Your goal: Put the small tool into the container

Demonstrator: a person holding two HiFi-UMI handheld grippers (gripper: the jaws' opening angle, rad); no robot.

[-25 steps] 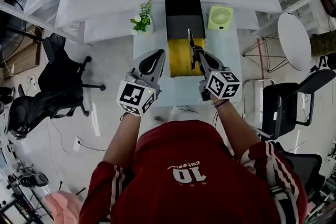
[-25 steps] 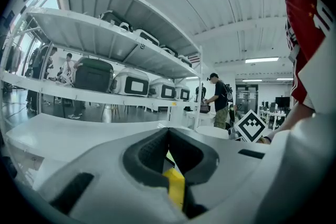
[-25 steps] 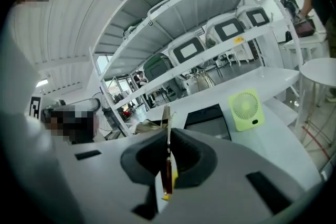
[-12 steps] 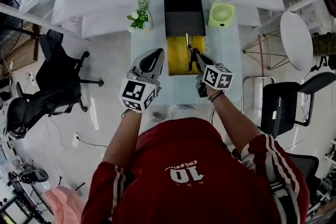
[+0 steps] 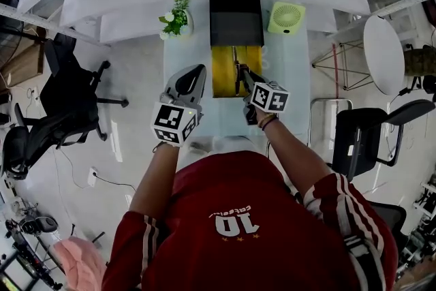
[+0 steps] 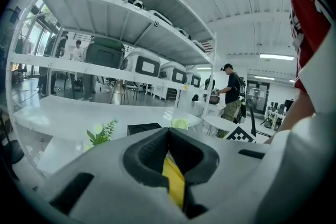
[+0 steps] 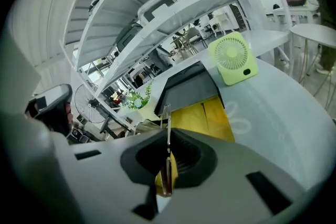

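A pale bench was seen carrying a yellow container with its black lid thrown back, plus a green fan and a small plant at the far end. The left gripper was held just beside the container's left edge, fingers pressed together on nothing. The right gripper was held over the container, fingers pinching the small tool, a thin metal shaft pointing forward above the yellow interior. Step judged: transport done, release pending. Next move judged to call for lowering the tool into the container and spreading the right fingers.
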